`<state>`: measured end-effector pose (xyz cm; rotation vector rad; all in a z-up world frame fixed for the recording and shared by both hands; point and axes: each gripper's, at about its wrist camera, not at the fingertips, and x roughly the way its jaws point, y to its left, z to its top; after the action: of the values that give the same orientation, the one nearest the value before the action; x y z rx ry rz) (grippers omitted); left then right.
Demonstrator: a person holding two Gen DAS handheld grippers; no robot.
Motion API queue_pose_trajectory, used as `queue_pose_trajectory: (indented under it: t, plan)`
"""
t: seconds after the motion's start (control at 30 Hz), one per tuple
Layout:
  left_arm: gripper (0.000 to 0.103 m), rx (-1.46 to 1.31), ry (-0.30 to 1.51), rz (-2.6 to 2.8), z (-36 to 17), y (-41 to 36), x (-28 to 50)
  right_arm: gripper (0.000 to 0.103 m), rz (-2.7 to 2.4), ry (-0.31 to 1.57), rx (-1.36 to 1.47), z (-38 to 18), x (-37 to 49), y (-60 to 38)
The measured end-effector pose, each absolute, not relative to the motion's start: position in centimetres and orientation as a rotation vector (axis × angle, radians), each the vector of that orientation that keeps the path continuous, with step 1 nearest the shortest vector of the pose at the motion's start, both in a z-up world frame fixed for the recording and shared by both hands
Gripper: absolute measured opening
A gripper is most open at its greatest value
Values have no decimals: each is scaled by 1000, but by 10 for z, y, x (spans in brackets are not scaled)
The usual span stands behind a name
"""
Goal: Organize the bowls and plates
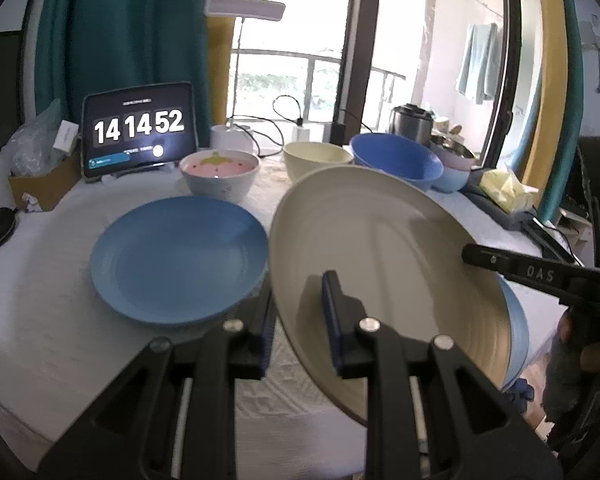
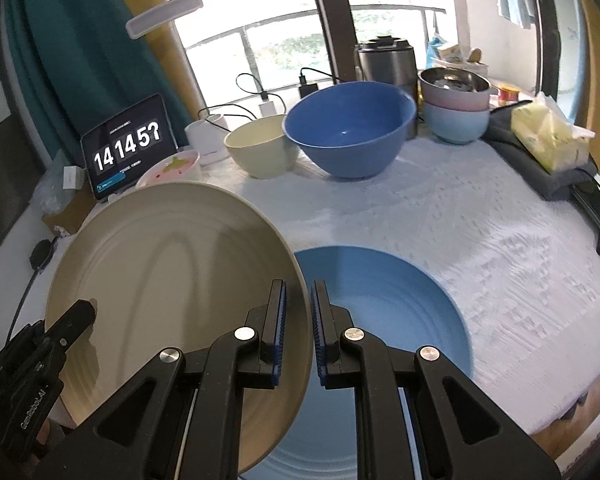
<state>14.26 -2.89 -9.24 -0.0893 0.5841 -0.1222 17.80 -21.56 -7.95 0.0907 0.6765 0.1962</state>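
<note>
Grippers, left (image 1: pixel 300 320) and right (image 2: pixel 298 328), clamp opposite rims of cream plate (image 1: pixel 380 240), seemingly clear above blue plates (image 2: pixel 380 300).

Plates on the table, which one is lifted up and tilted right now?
The cream plate, held tilted by its rim in both grippers. The two blue plates lie flat on the tablecloth.

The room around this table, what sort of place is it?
Probably a lived-in flat: a cloth-covered table by a balcony window, a steel cooking pot, and a pale blue towel hanging outside.
</note>
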Motion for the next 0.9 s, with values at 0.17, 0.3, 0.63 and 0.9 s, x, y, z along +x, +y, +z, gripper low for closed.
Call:
queue_pose_trajectory:
  t: [0.17, 0.3, 0.63, 0.9]
  plan:
    - [24, -73, 610, -146, -98, -43, 147, 14, 172, 676, 110, -82, 176, -230]
    - [24, -47, 630, -156, -103, -56, 151, 14, 154, 677, 123, -86, 174, -243]
    - [25, 25, 706, -176, -124, -82, 166, 10, 135, 670, 116, -92, 177, -255]
    - [25, 68, 731, -183, -131, -97, 175, 10, 82, 651, 123, -93, 179, -273]
